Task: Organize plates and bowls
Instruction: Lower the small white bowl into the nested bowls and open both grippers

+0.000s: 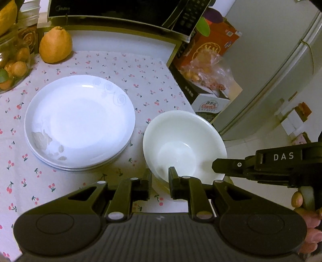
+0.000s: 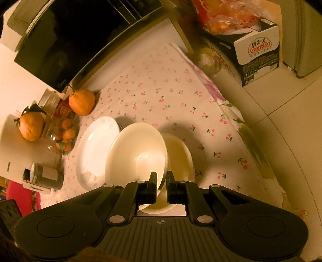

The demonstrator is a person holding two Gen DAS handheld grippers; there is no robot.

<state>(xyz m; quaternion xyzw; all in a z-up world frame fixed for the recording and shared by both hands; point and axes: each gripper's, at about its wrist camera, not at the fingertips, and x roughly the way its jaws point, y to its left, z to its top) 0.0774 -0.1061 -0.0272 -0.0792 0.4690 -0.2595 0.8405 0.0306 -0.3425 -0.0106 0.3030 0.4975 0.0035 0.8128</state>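
Observation:
A stack of white plates (image 1: 80,123) with a faint rose print sits on the cherry-print cloth; it also shows in the right wrist view (image 2: 94,147). A white bowl (image 1: 183,145) is held raised, tilted, over a second white bowl (image 2: 179,155) that rests on the cloth. My left gripper (image 1: 160,177) is shut on the raised bowl's near rim. My right gripper (image 2: 161,178) is shut on the same bowl (image 2: 136,153) at its rim; its finger (image 1: 227,165) shows reaching in from the right.
A large orange citrus (image 1: 55,45) and a glass jar of small oranges (image 1: 14,66) stand at the back left. A black Midea appliance (image 1: 112,10) lines the back. Cartons with bagged fruit (image 1: 209,80) stand beside the table's right edge. A dark jar (image 2: 45,177) stands left.

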